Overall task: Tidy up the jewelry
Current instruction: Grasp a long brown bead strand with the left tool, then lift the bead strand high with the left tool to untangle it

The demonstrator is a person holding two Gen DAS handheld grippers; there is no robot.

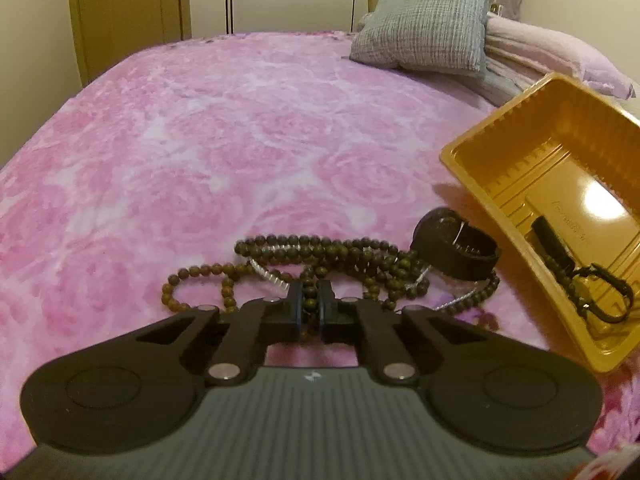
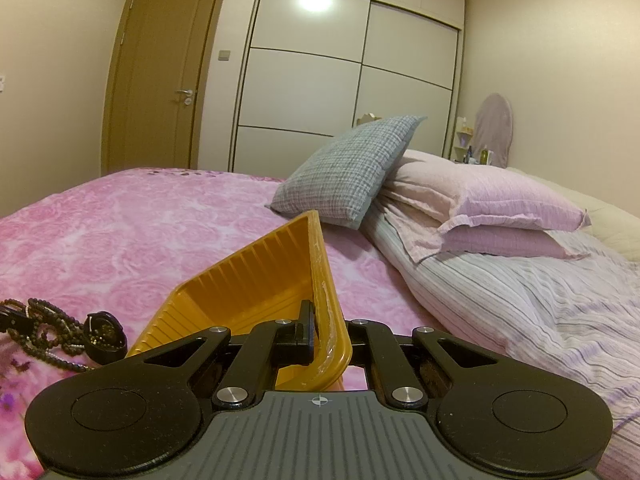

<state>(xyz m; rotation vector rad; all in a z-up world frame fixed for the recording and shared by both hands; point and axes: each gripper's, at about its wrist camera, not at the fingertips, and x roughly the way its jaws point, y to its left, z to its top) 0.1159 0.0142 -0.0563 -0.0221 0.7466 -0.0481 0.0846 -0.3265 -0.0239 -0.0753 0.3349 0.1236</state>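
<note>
A tangle of dark brown bead necklaces (image 1: 320, 258) with a clear bead strand lies on the pink bedspread (image 1: 200, 140). My left gripper (image 1: 311, 304) is shut on a bead strand at the near side of the tangle. A black watch (image 1: 460, 248) lies just right of the beads. An orange plastic tray (image 1: 500, 140) is tilted up at the right and holds a dark keychain-like piece (image 1: 592, 292). My right gripper (image 2: 326, 332) is shut on the tray's rim (image 2: 328, 304) and holds it tilted. The beads (image 2: 44, 328) and watch (image 2: 105, 336) show at the left of the right wrist view.
A grey checked pillow (image 2: 352, 172) leans on pink pillows (image 2: 492, 204) at the head of the bed, with a striped sheet (image 2: 520, 300) beside them. A wardrobe (image 2: 344, 72) and a door (image 2: 164, 72) stand behind the bed.
</note>
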